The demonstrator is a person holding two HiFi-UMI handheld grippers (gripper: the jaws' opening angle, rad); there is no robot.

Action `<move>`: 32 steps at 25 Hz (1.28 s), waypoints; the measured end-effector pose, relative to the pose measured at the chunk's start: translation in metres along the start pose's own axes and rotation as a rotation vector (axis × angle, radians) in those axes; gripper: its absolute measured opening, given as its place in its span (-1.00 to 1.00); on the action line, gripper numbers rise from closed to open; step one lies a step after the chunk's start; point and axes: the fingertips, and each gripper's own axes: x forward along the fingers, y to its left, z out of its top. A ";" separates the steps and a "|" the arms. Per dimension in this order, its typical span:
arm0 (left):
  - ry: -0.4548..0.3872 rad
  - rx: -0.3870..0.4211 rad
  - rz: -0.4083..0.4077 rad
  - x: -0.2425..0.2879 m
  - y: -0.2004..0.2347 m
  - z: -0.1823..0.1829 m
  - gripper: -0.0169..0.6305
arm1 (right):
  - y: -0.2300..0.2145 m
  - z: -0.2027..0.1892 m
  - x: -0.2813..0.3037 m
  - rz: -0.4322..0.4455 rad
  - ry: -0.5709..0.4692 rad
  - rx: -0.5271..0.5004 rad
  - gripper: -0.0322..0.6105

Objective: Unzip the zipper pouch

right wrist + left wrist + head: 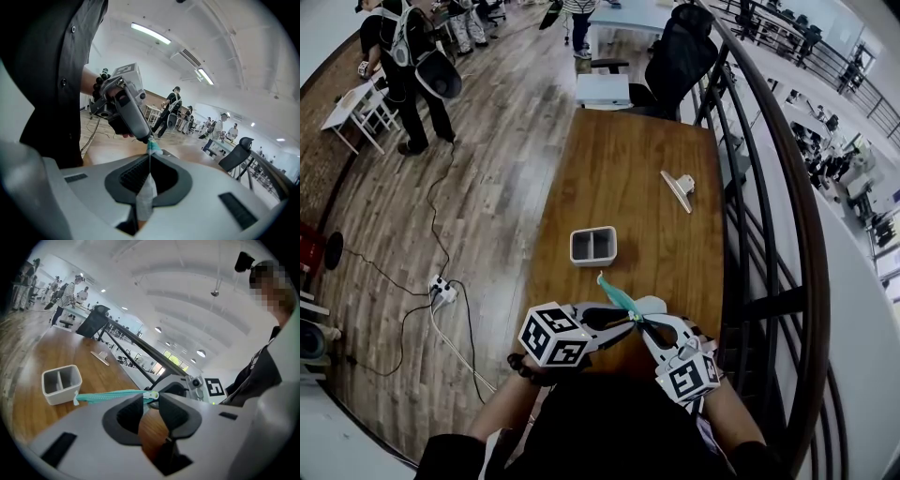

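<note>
left gripper and right gripper hold a pouch over the table's near edge. a bin sits mid-table, a clip far right.

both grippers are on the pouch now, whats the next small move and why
Probably draw the left gripper along the teal zipper toward its far end while the right gripper holds firm. The left jaws pinch the zipper pull at the near end, the zipper looks fully closed, and the right jaws are shut on the pouch's white fabric, anchoring it.
</note>
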 end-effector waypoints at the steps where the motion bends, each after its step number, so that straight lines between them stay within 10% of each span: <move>1: -0.011 -0.003 -0.001 -0.001 0.000 0.001 -0.61 | -0.001 0.000 0.000 -0.003 -0.002 -0.003 -0.89; 32: 0.037 -0.092 -0.050 -0.001 0.008 0.004 -0.55 | 0.005 0.007 0.004 -0.007 0.030 -0.120 -0.89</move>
